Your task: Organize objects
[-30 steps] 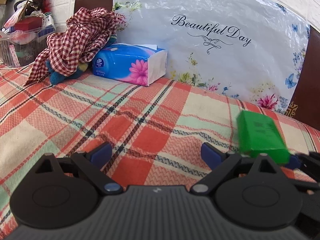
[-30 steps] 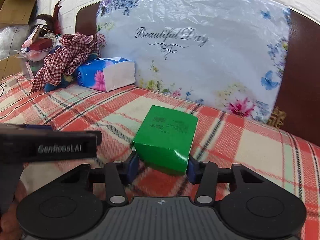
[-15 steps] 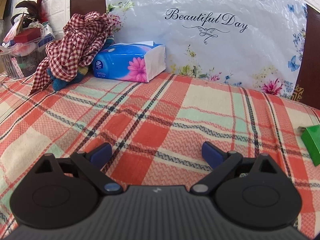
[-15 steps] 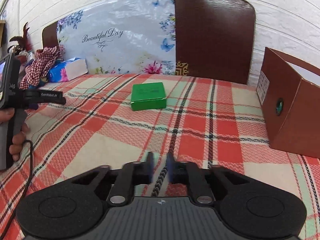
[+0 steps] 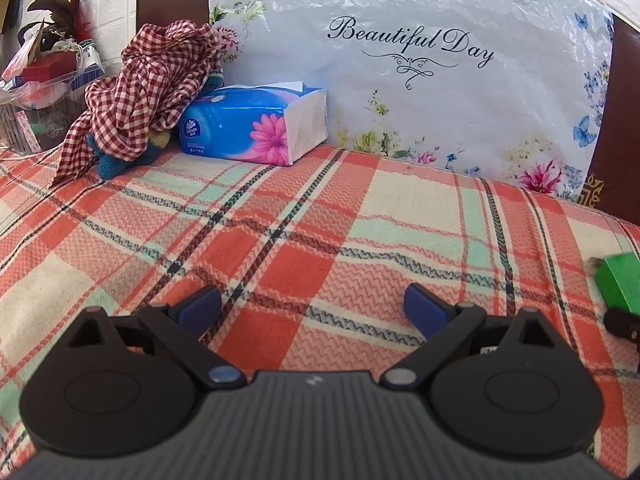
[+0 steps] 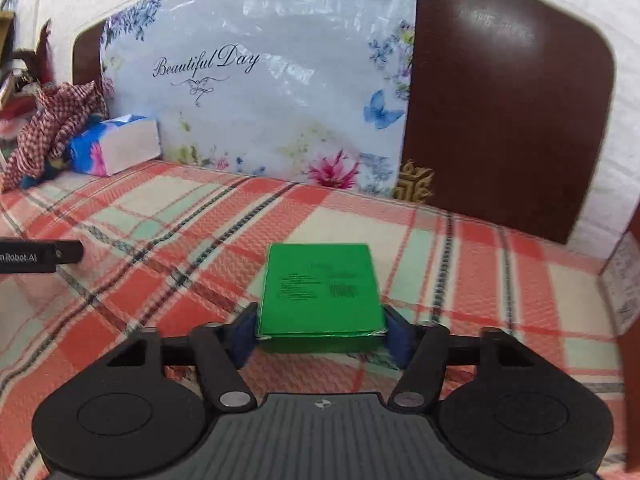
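Clearly, from the left wrist view, the left gripper (image 5: 312,304) hangs low over the plaid bed (image 5: 280,216) with its blue fingers (image 5: 200,306) spread wide and nothing between them; the green box (image 5: 622,284) shows only at the far right edge of this view, well off to that gripper's right, while the tissue pack (image 5: 256,124) and checked cloth (image 5: 148,88) sit at the bed's far left corner against the headboard. From the right wrist view, the right gripper (image 6: 322,332) has the box (image 6: 320,288) straight ahead, its near end between the two fingers (image 6: 396,338), which look pressed against its sides, and its long axis runs away along them, so the right hand is plainly the nearer
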Motion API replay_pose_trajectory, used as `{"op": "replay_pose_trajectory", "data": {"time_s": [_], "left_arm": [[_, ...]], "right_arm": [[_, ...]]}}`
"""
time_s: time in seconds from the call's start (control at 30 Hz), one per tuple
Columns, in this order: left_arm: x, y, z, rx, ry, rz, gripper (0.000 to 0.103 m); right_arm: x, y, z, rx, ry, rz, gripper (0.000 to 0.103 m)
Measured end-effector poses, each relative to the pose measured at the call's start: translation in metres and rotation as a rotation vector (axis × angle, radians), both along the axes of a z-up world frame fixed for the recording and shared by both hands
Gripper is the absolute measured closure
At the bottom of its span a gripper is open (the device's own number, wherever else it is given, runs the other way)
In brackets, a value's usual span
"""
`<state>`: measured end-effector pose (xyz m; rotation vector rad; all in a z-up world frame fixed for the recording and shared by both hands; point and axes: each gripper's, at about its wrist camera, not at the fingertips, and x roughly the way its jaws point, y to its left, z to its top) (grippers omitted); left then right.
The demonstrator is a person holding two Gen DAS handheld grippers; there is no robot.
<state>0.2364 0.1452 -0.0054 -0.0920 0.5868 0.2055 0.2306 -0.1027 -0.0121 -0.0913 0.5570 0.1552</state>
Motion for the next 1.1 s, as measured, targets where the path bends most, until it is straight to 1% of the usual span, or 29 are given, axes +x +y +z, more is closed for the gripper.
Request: {"op": "replay_pose_trajectory", "data": {"time_s": [0.07,0.17,0.27,0.37,0.43,0.53,0.6,0.67,0.7,0.73,0.77,0.8,0.87,0.93,0.97,1.03,1.1], "left_arm": [[0.0,0.0,0.0,0.004,0.002,0.001,0.004],[0.001,-0.001,-0.001,0.013,0.006,0.001,0.004],[0.001,-0.003,-0.001,0.028,0.013,0.004,0.004],[0.0,-0.006,-0.001,0.052,0.018,0.012,0.003],[-0.002,-0.011,0.0,0.087,0.02,0.023,0.003],[-0.012,-0.028,0.002,0.189,0.022,0.04,0.003],[-0.025,-0.044,0.004,0.246,0.031,0.031,0.003],[-0.042,-0.062,0.007,0.253,0.04,-0.017,0.004],[-0.052,-0.072,0.01,0.234,0.041,-0.049,0.007],[-0.063,-0.082,0.013,0.191,0.045,-0.087,0.008],[-0.075,-0.094,0.017,0.12,0.051,-0.132,0.009],[-0.087,-0.107,0.022,0.049,0.057,-0.181,0.01],[-0.11,-0.141,0.033,-0.079,0.082,-0.324,0.01],[-0.126,-0.178,0.041,-0.17,0.132,-0.482,0.01],[-0.133,-0.195,0.044,-0.208,0.161,-0.558,0.01],[-0.143,-0.227,0.047,-0.244,0.229,-0.68,0.012],[-0.149,-0.251,0.045,-0.266,0.29,-0.753,0.015]], "right_arm": [[-0.004,0.0,0.0,-0.005,0.002,0.004,0.044],[-0.025,-0.004,0.0,-0.008,0.015,0.009,0.044],[-0.062,-0.017,0.0,-0.009,0.028,0.015,0.044],[-0.109,-0.037,0.0,-0.014,0.04,0.004,0.044],[-0.144,-0.056,0.0,-0.003,0.055,-0.027,0.044],[-0.194,-0.087,0.002,0.014,0.069,-0.108,0.044],[-0.222,-0.101,0.003,0.013,0.065,-0.165,0.044],[-0.244,-0.113,0.002,0.024,0.053,-0.223,0.044],[-0.251,-0.117,0.003,0.036,0.044,-0.244,0.043],[-0.255,-0.119,0.002,0.05,0.035,-0.26,0.04],[-0.257,-0.121,0.002,0.065,0.031,-0.264,0.036],[-0.257,-0.122,0.001,0.074,0.03,-0.261,0.035],[-0.256,-0.12,0.0,0.063,0.031,-0.256,0.032],[-0.256,-0.117,-0.001,0.048,0.028,-0.245,0.029],[-0.256,-0.117,-0.001,0.047,0.027,-0.24,0.028],[-0.26,-0.119,0.0,0.056,0.023,-0.239,0.028],[-0.262,-0.123,0.0,0.077,0.021,-0.237,0.027]]}}
